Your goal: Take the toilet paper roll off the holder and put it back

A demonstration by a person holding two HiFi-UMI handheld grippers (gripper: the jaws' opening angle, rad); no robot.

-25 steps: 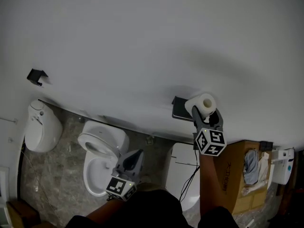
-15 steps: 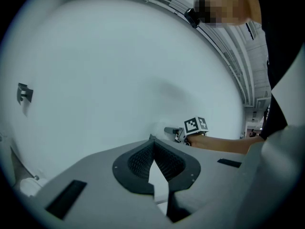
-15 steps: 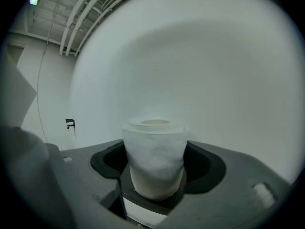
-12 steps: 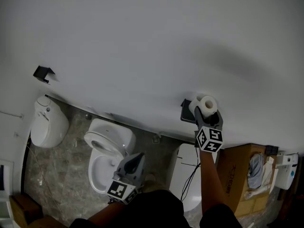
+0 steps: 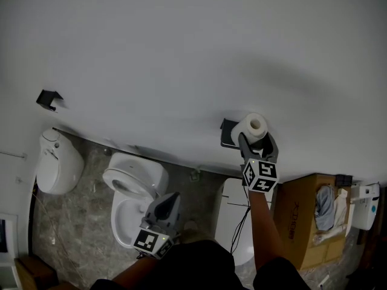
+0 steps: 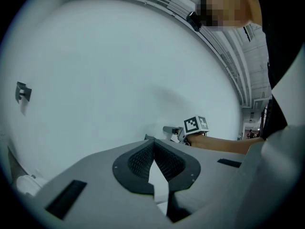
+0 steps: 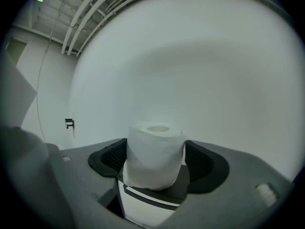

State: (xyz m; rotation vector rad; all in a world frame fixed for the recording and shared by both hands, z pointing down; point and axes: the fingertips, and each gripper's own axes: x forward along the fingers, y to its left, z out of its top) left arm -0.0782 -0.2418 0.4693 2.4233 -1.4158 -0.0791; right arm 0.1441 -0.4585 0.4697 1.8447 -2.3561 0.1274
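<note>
A white toilet paper roll [image 5: 254, 127] stands upright on the black wall holder [image 5: 228, 135]. My right gripper [image 5: 259, 141] reaches up to it with one finger on each side. In the right gripper view the roll [image 7: 155, 147] rests on the holder's dark plate [image 7: 157, 194]. The right gripper [image 7: 156, 159] has just been opening, and a thin gap shows at the right pad [image 7: 202, 163]. My left gripper [image 5: 171, 199] hangs low over the toilet. It [image 6: 153, 142] is shut with nothing in it.
A white toilet [image 5: 130, 189] and a second white fixture [image 5: 54, 162] stand along the wall at lower left. A white unit [image 5: 233, 213] and a cardboard box [image 5: 305, 219] sit below the holder. Another black bracket [image 5: 47, 98] is on the wall far left.
The right gripper has sunk a little with the roll onto the holder, and its fingers now stand wider round it. The left gripper has stayed in place.
</note>
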